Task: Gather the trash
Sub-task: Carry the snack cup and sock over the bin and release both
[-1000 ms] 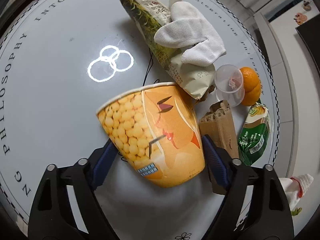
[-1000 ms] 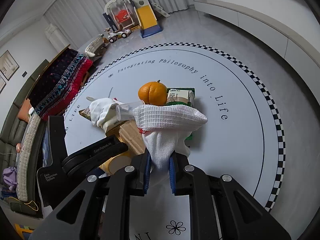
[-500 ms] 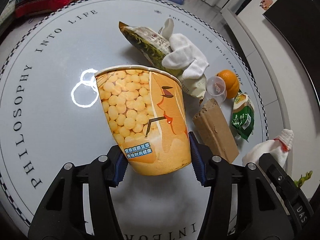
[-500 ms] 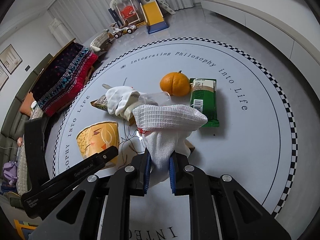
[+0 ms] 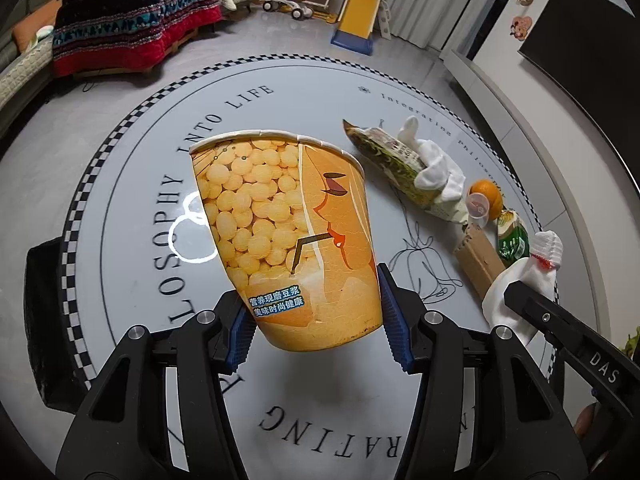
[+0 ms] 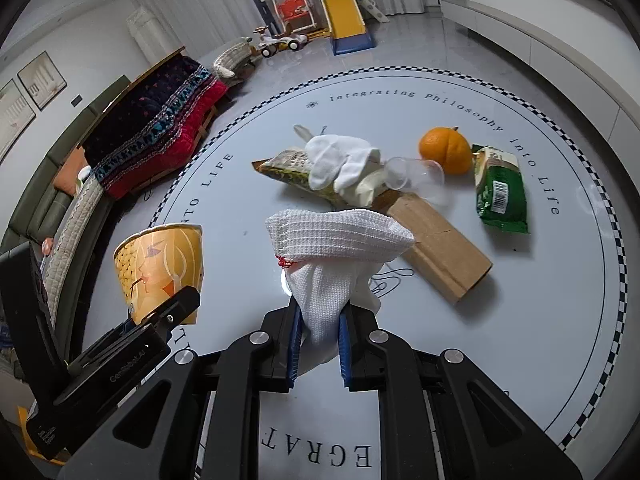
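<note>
The round white desk with black lettering and a checkered rim carries the remaining litter. Largest of the trash is the orange paper cup printed with soybeans, light and thin-walled by the look of it, easily crushed; the left tongs grip it low on its wall, near the base, holding it upright above the desk. A flat brown cardboard piece, stiff and probably best taken by an edge, lies just ahead of the right tongs, which pinch a soft white knitted glove, limp and unbreakable. Beyond lie a crinkly green snack packet and an orange fruit.
</note>
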The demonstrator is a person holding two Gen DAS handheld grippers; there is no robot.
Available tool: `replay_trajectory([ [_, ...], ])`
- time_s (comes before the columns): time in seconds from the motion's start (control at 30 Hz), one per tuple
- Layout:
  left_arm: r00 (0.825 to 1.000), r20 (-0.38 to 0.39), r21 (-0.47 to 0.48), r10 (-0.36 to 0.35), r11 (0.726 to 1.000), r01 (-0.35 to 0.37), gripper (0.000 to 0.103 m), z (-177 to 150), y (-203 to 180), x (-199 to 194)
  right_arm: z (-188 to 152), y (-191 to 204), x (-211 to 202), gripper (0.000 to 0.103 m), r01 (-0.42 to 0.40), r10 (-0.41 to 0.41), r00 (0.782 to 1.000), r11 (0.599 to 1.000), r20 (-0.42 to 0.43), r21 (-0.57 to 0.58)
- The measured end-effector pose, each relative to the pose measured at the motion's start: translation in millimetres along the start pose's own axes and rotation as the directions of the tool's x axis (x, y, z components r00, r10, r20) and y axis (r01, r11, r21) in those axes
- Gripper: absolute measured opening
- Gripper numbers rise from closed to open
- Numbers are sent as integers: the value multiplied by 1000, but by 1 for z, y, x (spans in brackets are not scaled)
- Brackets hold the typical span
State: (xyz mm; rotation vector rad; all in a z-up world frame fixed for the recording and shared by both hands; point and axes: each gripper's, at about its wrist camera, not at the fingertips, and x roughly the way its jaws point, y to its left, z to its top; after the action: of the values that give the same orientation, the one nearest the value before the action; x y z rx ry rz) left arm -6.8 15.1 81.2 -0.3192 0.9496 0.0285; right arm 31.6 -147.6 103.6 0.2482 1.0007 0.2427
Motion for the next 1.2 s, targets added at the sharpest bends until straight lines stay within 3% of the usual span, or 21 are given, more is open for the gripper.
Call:
replay_trajectory([
  [0.4, 994, 74, -79, 78, 994, -72, 54, -11, 76, -43, -23, 79, 10, 17, -54, 49, 998, 991, -40, -121],
  [0.77, 979, 121, -142, 166, 979, -148, 54, -39, 147, -88, -61, 157, 12, 17, -154, 136, 986, 961, -91, -228],
  [1.2, 938, 123, -253, 325, 924, -287, 54, -82, 247, -134, -111, 256, 33, 17, -277, 214, 954, 896, -209, -346],
])
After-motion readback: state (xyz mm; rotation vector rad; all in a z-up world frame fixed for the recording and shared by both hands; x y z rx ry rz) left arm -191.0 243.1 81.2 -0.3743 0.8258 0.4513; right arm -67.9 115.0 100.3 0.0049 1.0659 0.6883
